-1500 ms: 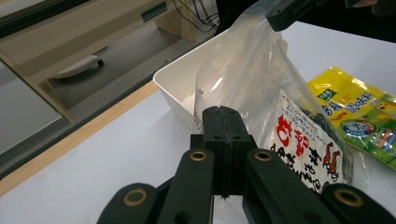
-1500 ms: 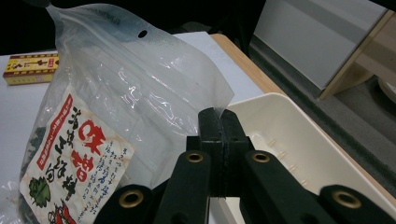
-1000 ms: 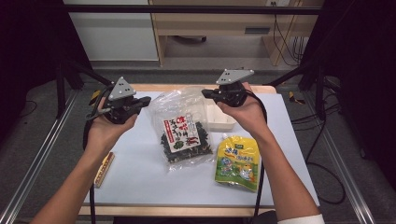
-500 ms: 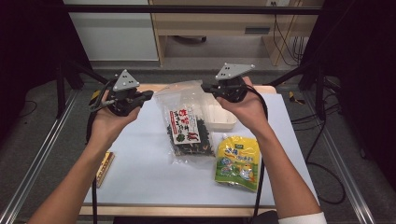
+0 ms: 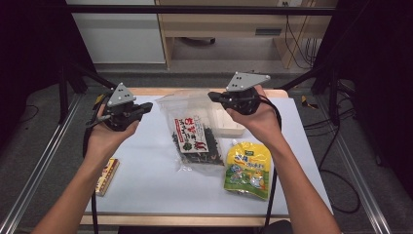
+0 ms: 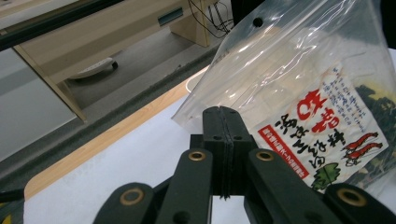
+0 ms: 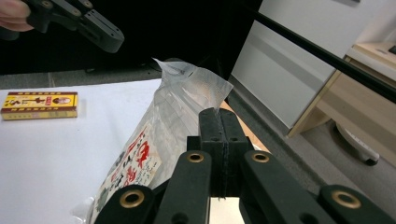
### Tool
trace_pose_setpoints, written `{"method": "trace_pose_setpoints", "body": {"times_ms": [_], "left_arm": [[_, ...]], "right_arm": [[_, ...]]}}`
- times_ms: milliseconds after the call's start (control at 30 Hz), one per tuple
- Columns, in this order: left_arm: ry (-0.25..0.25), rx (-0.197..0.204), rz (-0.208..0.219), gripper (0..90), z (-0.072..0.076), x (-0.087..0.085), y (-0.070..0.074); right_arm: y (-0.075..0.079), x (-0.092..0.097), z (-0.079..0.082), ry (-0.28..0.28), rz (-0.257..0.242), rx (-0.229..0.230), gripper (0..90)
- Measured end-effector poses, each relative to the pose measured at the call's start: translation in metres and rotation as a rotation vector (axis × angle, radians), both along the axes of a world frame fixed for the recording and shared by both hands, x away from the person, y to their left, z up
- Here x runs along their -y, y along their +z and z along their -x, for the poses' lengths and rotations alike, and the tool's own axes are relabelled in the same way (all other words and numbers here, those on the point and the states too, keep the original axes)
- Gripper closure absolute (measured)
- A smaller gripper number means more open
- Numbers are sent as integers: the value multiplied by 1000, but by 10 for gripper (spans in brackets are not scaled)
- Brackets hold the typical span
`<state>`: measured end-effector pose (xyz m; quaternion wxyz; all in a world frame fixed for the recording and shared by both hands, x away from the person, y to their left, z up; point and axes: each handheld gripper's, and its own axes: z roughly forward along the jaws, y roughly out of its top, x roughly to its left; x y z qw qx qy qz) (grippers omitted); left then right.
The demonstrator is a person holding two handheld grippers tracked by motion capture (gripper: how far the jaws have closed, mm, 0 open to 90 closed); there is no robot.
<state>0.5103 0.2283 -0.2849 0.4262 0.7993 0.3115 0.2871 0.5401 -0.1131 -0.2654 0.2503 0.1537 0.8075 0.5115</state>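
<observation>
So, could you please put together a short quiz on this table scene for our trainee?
1. True or false: the jaws of the left claw stand wide open.
2. What lies on the table beside the left forearm? A) a yellow pouch B) a small yellow and red box C) a white tray
3. Which claw's tip meets the raised top edge of the seaweed bag?

Key: 1. False, they are shut. 2. B, the small box. 3. The right claw.
</observation>
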Motion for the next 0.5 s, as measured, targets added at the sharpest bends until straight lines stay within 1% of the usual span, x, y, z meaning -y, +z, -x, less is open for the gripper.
{"method": "trace_pose_setpoints", "body": {"times_ms": [33, 67, 100, 133, 167, 200, 233, 267, 300, 333, 400, 467, 500], "left_arm": [[0, -4, -5, 798, 0, -1, -1], [-1, -5, -8, 797, 1, -3, -2], [-1, -5, -10, 773, 2, -4, -3], [-1, -4, -11, 773, 2, -5, -4], [3, -2, -15, 754, 2, -6, -6], [3, 1, -20, 717, 2, -8, -7], [-6, 4, -25, 658, 0, -10, -9], [-6, 4, -25, 638, 0, -10, -9], [-12, 0, -28, 602, -3, -12, -11], [-14, -6, -29, 602, -4, -12, -12], [-19, -5, -30, 559, -9, -14, -16], [-25, -12, -26, 496, -12, -14, -19], [-30, -9, -30, 496, -14, -14, -20]], "right_arm": [[1, -1, 3, 5, 0, 5, 900], [2, -1, 5, 10, -2, 10, 900], [3, -3, 10, 17, 1, 20, 900], [3, -3, 10, 17, 1, 20, 900], [4, -3, 12, 20, 3, 23, 900], [5, -4, 15, 25, 3, 28, 900], [6, -5, 20, 36, 1, 36, 900], [6, -5, 20, 36, 1, 36, 900], [6, -6, 24, 45, -3, 41, 900], [6, -6, 24, 45, -3, 41, 900], [5, -7, 26, 51, 0, 45, 900], [4, -8, 29, 57, -4, 49, 900], [4, -8, 29, 57, -4, 49, 900]]}}
